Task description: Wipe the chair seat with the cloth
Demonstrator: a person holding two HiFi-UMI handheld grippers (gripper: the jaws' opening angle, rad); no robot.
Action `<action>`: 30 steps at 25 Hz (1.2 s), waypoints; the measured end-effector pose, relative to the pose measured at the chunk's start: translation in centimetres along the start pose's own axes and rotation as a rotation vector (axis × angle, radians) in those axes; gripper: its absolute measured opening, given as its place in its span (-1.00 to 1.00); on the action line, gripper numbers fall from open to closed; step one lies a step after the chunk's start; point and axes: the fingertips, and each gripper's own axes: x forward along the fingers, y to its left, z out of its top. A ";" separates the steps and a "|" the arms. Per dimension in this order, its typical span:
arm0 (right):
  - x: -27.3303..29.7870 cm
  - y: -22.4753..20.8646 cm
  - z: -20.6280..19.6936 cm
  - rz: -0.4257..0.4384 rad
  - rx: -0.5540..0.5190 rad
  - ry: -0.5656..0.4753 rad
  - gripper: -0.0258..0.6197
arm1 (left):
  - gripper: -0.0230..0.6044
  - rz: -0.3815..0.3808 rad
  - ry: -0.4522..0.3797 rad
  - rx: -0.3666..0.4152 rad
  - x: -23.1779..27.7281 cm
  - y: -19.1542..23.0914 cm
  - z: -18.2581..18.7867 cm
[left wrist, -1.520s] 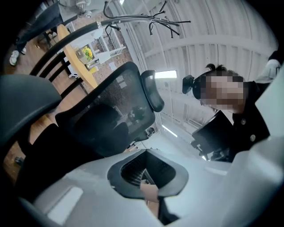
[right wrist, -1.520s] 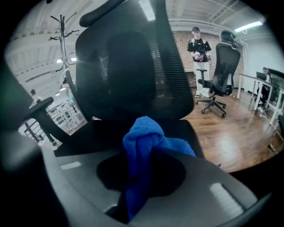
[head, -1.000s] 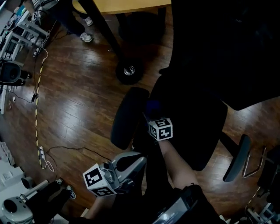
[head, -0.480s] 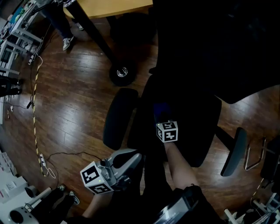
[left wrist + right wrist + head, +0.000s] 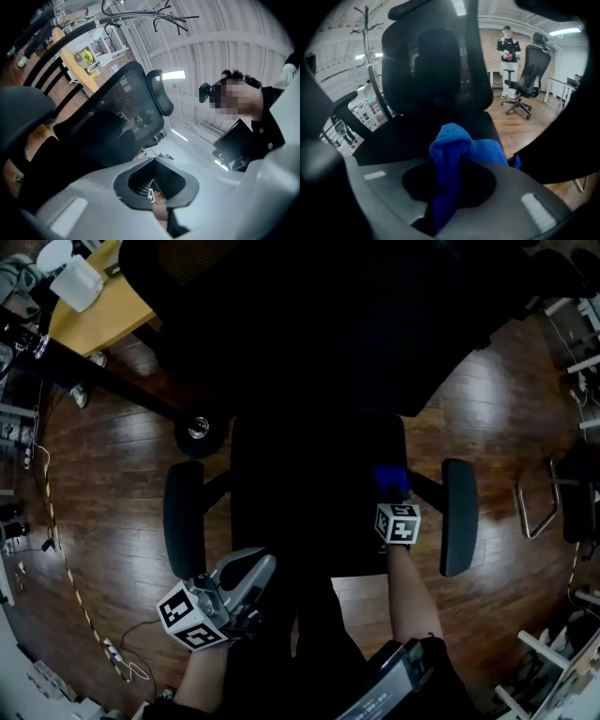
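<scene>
The right hand-held gripper (image 5: 393, 499) is clamped on the blue cloth (image 5: 451, 150), which sits at the right side of the black chair seat (image 5: 309, 493), near the armrest (image 5: 458, 517). The left hand-held gripper (image 5: 246, 570) is near the seat's front left corner, jaws together and empty.

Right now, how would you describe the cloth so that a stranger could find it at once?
Look at the black office chair on the wooden floor, at its seat beside the right armrest. There the right gripper pinches the cloth, the only bright blue thing against all that black.
</scene>
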 end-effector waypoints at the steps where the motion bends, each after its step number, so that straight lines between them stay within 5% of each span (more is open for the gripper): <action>1: -0.7 -1.2 0.0 -0.014 0.031 -0.018 -0.74 | -0.95 -0.004 0.009 0.002 0.4 -0.2 -0.1; 7: -1.7 -3.1 0.3 -0.026 0.035 -0.044 -0.74 | -0.95 -0.006 0.031 0.014 1.7 -0.9 -0.6; 11: -2.8 -1.3 0.7 0.055 0.046 -0.074 -0.73 | -0.95 0.003 0.010 0.002 0.5 -0.9 -0.8; 22: 2.2 31.3 -0.6 0.613 -0.022 0.024 -0.73 | -0.95 0.107 -0.148 -0.014 -5.8 -0.3 2.0; 25: 2.5 36.7 -1.2 0.643 -0.122 0.095 -0.73 | -0.95 0.140 -0.191 -0.020 -7.4 -1.0 3.7; 30: 3.1 38.2 -3.7 0.617 -0.259 0.073 -0.73 | -0.95 0.171 -0.221 -0.014 -10.4 0.0 3.1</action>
